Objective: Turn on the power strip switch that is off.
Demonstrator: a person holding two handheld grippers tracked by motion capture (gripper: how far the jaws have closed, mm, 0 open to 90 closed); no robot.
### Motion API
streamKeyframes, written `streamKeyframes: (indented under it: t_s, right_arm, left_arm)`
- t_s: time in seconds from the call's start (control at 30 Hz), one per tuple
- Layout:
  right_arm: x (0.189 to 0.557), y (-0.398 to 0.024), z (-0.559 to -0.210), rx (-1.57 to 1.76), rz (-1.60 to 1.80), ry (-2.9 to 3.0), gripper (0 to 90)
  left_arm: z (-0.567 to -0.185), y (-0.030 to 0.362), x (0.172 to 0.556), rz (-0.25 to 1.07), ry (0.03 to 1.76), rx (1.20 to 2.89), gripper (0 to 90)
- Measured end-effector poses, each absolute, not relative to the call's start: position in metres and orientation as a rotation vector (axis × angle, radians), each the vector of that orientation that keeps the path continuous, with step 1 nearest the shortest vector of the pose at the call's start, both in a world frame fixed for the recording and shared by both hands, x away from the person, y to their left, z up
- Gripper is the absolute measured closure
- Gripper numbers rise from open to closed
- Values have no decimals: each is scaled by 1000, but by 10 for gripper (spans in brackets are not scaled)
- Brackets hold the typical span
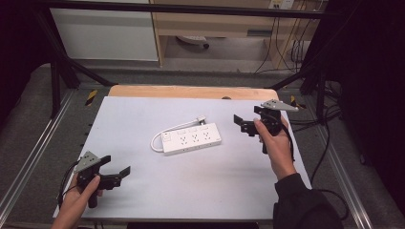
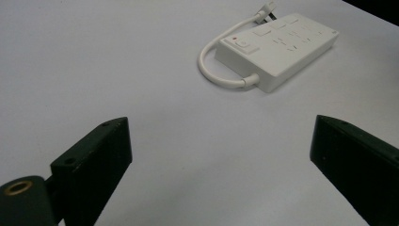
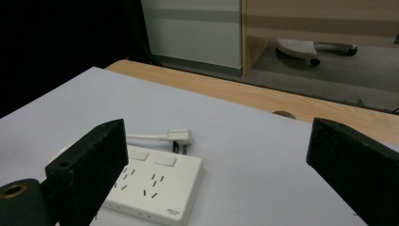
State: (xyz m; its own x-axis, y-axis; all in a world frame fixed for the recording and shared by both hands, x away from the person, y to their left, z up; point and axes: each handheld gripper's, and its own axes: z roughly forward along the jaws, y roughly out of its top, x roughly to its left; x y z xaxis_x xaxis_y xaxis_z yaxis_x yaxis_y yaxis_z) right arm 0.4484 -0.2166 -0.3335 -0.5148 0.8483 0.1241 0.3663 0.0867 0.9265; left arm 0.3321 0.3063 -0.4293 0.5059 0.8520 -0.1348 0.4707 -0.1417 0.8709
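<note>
Jaws spread wide and holding nothing on both tools: the left gripper (image 1: 116, 168) hovers over the near-left corner of the white table (image 1: 143, 191), the right gripper (image 1: 247, 118) over its far-right part. Between them, mid-table, lies a white power strip (image 1: 192, 138), its short cord (image 1: 160, 137) looping round to a plug (image 3: 179, 137) beside its far edge.

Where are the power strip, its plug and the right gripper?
power strip (image 1: 193, 139), high view, on its socket face.
plug (image 3: 180, 137), right gripper view, on its white body.
right gripper (image 1: 248, 123), high view, between its open jaws.
</note>
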Motion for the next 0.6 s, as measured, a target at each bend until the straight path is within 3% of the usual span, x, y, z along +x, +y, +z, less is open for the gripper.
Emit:
streamKeyframes:
  t_s: [0.6]
  right_arm:
    - [409, -253, -357, 1201, 1410, 1829, 44]
  left_arm:
    - [-429, 308, 332, 496, 1121, 1762, 62]
